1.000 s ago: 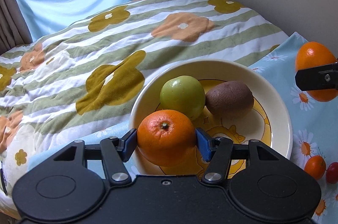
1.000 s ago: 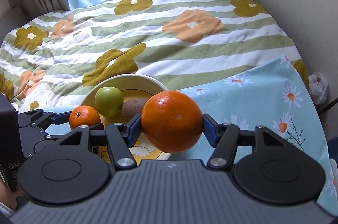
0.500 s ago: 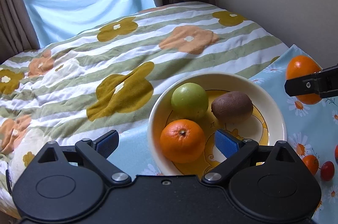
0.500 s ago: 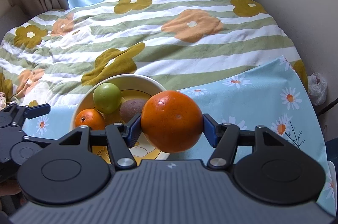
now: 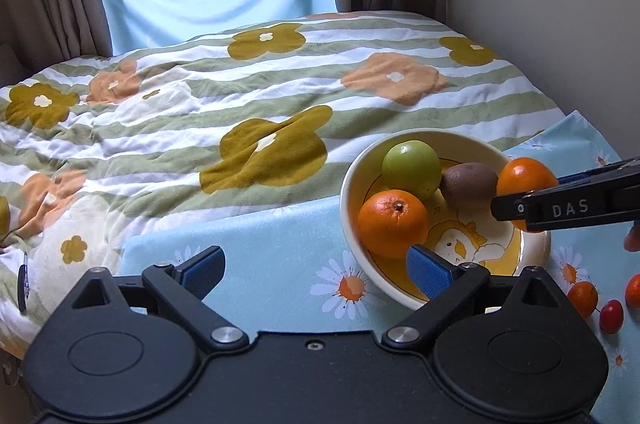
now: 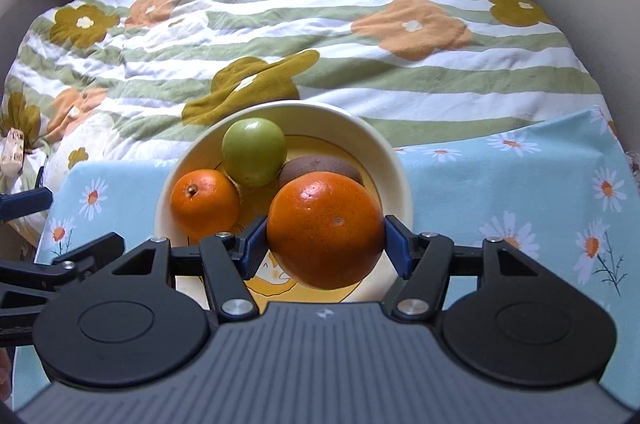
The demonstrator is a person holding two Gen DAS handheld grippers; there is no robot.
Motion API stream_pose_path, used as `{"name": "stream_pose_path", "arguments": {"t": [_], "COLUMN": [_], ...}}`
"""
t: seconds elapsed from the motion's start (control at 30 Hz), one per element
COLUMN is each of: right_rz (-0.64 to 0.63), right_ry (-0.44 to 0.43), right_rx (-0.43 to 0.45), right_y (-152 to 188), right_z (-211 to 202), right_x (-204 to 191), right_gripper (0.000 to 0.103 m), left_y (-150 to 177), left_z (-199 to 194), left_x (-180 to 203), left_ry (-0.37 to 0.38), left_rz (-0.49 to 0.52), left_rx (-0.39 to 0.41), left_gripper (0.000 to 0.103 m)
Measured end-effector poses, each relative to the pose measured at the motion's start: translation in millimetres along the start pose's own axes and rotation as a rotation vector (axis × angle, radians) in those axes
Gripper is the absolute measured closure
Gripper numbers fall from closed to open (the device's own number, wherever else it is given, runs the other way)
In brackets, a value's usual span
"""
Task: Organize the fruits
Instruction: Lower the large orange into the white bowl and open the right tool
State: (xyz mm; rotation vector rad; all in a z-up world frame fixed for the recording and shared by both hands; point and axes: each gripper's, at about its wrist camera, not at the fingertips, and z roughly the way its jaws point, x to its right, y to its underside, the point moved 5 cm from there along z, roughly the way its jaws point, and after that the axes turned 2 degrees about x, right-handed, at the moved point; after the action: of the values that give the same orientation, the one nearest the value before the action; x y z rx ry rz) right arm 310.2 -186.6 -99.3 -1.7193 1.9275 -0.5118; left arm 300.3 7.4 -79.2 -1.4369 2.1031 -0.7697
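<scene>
Right gripper clamped on a large orange, held over the cream bowl. Left gripper spread wide, nothing between the pads, above the daisy cloth. Inside the bowl: smaller orange, green apple, kiwi.

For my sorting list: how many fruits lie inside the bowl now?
3: an orange at the left, a green apple behind it, a kiwi at the right. More may hide behind the held orange.

bowl: cream | cloth: blue (daisy print) | quilt: green-white stripes, flowers
</scene>
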Motion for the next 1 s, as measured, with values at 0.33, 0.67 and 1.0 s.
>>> {"name": "stream_pose_path", "arguments": {"t": [0.33, 0.67, 1.0], "right_rz": [-0.020, -0.055, 0.009], "right_ry": [-0.002, 0.056, 0.039], "right_rx": [-0.025, 0.067, 0.092], "right_y": [15.9, 7.8, 5.1], "right_z": [22.9, 8.7, -30.8], "right_x": [-6.6, -8.1, 5.9], "right_gripper": [0.027, 0.000, 0.000], "left_y": [15.5, 17.5, 12.7], "left_z": [0.8, -4.7, -29.3], "left_x": [-9.0, -12.1, -7.3], "left_ry": [0.005, 0.021, 0.020], "left_rz": [-0.033, -0.051, -0.049], "left_rx": [-0.007, 0.005, 0.053], "left_gripper": [0.004, 0.004, 0.004]}}
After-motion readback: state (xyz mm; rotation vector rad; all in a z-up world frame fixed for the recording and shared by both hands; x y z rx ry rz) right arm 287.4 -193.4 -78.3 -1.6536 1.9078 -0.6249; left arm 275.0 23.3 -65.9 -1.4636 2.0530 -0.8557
